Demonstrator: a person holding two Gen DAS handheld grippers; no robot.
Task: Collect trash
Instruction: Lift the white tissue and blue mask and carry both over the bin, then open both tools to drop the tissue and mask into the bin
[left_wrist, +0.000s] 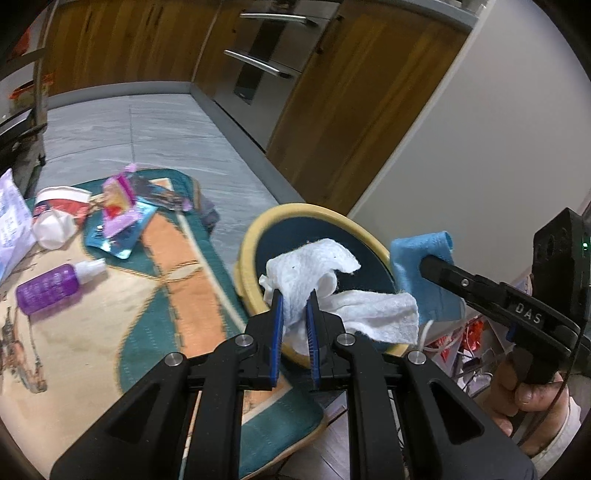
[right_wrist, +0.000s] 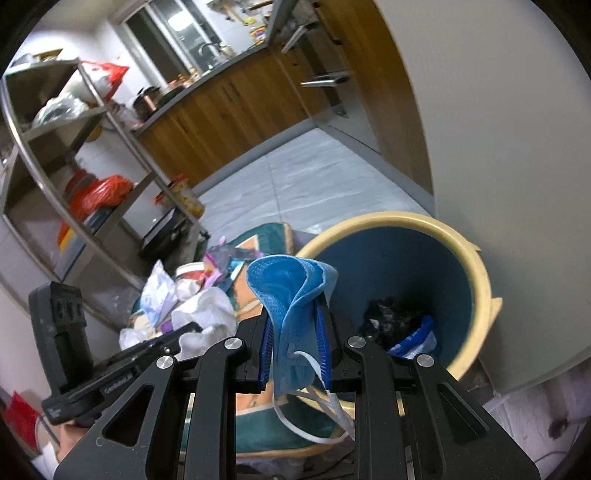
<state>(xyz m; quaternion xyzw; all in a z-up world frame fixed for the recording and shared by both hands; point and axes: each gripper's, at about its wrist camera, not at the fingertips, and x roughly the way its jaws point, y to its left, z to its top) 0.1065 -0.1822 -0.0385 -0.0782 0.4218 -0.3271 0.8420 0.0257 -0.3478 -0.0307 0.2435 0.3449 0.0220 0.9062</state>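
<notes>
Both grippers are black plastic with round silver screws and ribbed blue pads (left_wrist: 277, 314). The right gripper (left_wrist: 436, 267) bears white "DAS" lettering and a thin black cable. The hand (left_wrist: 532, 402) on it wears a pale sleeve.

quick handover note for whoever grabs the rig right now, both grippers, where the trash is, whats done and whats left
Left gripper: shut on a white tissue, held in front of the bin.
Right gripper: shut on a blue face mask, near the bin's rim.
Done: some trash already lies in the bin.
Left: drop both pieces in, then clear the rug: purple bottle, wrappers, paper cup.
</notes>
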